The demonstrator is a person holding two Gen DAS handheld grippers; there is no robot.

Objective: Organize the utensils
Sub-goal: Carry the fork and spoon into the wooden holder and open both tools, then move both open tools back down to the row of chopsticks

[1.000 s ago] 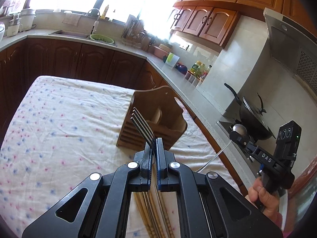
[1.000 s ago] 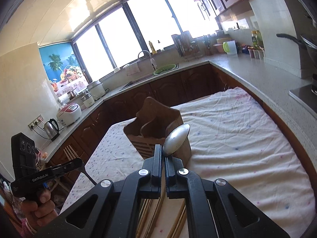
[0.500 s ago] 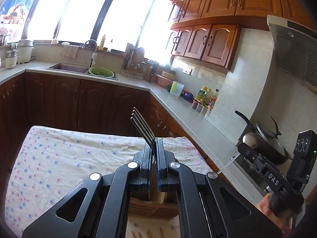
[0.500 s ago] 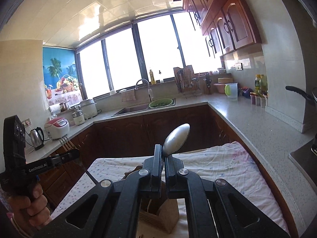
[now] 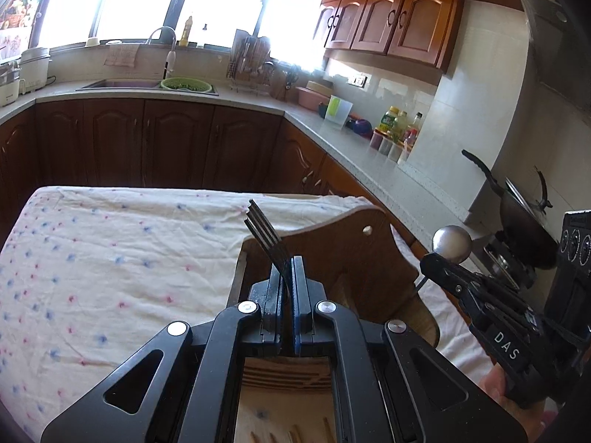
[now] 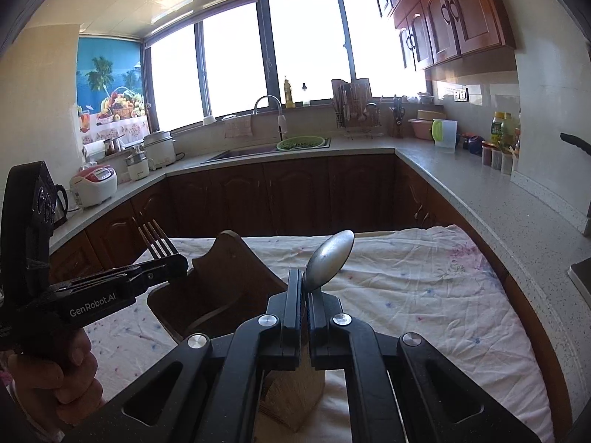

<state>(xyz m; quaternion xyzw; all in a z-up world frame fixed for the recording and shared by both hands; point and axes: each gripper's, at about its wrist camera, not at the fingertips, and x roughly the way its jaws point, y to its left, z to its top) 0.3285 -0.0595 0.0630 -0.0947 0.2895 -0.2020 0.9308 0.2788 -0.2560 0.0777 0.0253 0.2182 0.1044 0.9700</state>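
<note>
My left gripper (image 5: 285, 273) is shut on a metal fork (image 5: 265, 234), tines up, just above the wooden utensil holder (image 5: 347, 258). It also shows in the right wrist view (image 6: 168, 264) with the fork (image 6: 155, 238). My right gripper (image 6: 304, 288) is shut on a metal spoon (image 6: 328, 258), bowl up, above the holder (image 6: 221, 288). The right gripper (image 5: 434, 262) and its spoon (image 5: 451, 243) show at the holder's right in the left wrist view. Several wooden chopsticks (image 5: 295, 433) lie on the table below my left gripper.
The holder stands on a table with a white flowered cloth (image 5: 110, 258). Kitchen counters (image 6: 480, 199) wrap around the table, with a sink (image 6: 266, 151), a rice cooker (image 6: 94, 184) and a wok (image 5: 517, 217) on the stove at the right.
Both grippers have come down and nearer the holder after rising with the fork and spoon. The two grippers are closer to each other over the holder.
</note>
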